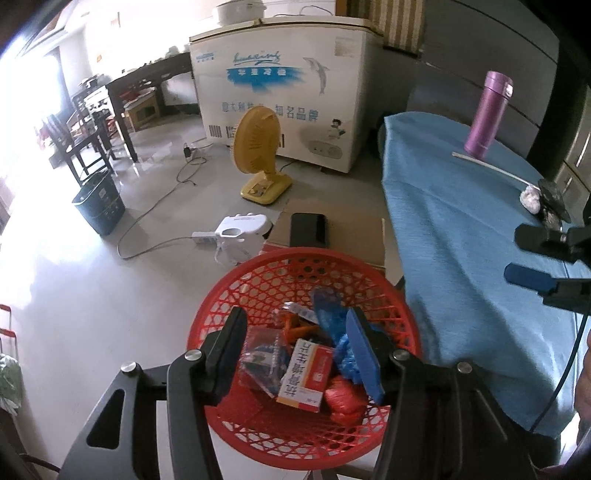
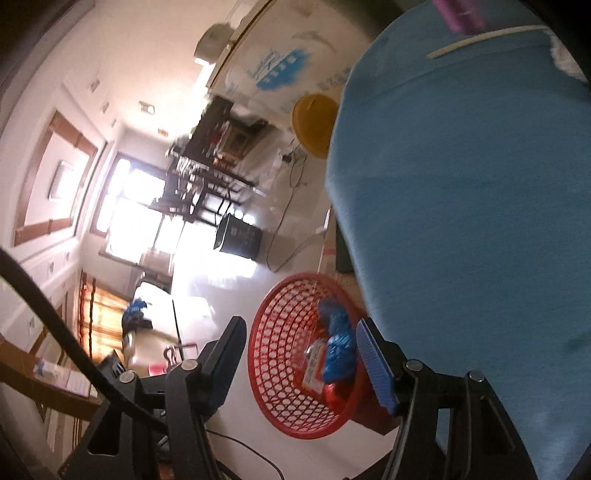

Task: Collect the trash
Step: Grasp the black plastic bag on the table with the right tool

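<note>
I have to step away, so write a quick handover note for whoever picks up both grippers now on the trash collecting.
Left gripper: open, empty, above the red basket.
Right gripper: open, empty, beside the blue-covered table.
Done: basket already holds a medicine box, blue plastic and red wrapping.
Left: a white wad, a dark crumpled scrap and a white stick remain on the table. The purple flask looks like a keeper.

My right wrist view smears with blur, the purple bottle (image 2: 460,14) is cropped at its top edge, and my left gripper (image 1: 295,354) hides part of the basket's (image 1: 258,280) trash.
</note>
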The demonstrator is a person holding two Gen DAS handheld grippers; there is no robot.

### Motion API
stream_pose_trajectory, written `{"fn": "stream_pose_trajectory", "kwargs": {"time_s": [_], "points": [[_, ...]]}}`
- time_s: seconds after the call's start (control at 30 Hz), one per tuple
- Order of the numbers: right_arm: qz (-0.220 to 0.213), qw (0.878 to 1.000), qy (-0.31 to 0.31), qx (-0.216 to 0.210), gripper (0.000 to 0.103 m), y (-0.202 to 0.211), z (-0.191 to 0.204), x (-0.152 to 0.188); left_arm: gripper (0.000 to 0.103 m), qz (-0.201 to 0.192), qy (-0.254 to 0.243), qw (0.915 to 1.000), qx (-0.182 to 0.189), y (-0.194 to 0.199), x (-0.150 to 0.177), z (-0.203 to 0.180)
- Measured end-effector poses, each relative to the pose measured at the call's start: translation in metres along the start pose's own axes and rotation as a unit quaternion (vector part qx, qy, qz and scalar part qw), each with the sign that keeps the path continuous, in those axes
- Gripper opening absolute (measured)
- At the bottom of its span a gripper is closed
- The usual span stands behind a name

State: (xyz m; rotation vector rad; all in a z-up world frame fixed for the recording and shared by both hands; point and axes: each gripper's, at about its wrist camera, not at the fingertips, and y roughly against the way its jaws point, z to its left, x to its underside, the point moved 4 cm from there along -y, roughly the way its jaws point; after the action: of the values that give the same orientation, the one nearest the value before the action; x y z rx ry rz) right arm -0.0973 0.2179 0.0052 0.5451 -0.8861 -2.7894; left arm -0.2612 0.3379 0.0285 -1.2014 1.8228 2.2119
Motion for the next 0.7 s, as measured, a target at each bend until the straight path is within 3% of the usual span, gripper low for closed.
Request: {"fn": "stream_pose_trajectory", "kwargs": {"time_s": [0.43,0.7], "points": [[-0.117,0.99,-0.081,0.021,0.066,0.104,-0.089,-0.03,0.06,-0.012,-0.071,0.9971,0.023,0.005,-0.024,-0.076],[-0.228,0.96,-0.133,0.09,0.069,0.209,-0.168,-0.065,0.061,0.01,-0.09,0.9957,0.021,-0.011,-0.029,-0.097]]}}
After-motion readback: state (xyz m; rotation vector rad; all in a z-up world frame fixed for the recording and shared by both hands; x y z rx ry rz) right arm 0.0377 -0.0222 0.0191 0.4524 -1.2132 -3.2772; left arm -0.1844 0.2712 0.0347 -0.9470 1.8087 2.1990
